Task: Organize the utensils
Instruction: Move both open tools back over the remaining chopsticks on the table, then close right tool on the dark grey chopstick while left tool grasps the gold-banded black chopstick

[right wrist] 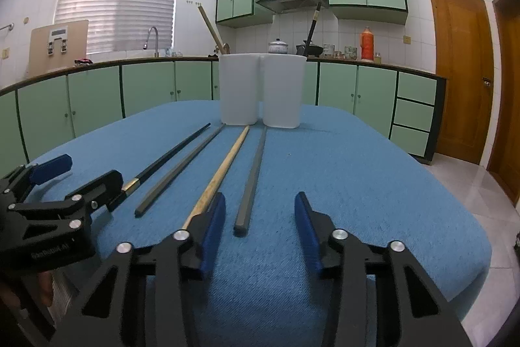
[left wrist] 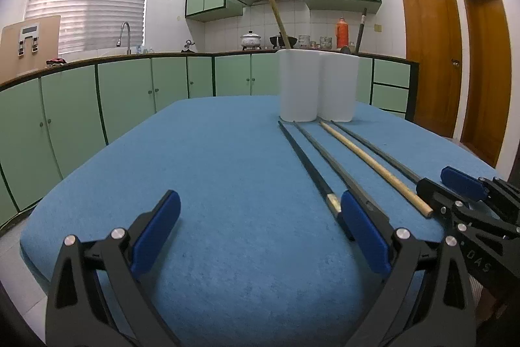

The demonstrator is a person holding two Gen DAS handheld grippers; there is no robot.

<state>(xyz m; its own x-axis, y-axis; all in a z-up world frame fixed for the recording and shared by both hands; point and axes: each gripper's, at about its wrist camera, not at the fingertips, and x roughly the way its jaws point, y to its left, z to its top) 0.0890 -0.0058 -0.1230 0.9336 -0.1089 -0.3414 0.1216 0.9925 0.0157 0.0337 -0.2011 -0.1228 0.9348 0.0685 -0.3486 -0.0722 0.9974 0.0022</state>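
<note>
Several chopsticks lie side by side on the blue cloth: a black one with a gold band (right wrist: 169, 153), a grey one (right wrist: 182, 168), a wooden one (right wrist: 224, 168) and another grey one (right wrist: 255, 174). A white two-part holder (right wrist: 263, 90) stands behind them, with a wooden stick (right wrist: 210, 28) in its left cup and a black stick (right wrist: 312, 26) in its right. My right gripper (right wrist: 260, 210) is open, its fingers on either side of the right grey chopstick's near end. My left gripper (left wrist: 260, 210) is open and empty, left of the black chopstick (left wrist: 305, 165).
The blue cloth-covered table (left wrist: 201, 158) drops off at its edges on all sides. Green kitchen cabinets (left wrist: 123, 93) run behind it. Wooden doors (right wrist: 461, 70) stand at the right.
</note>
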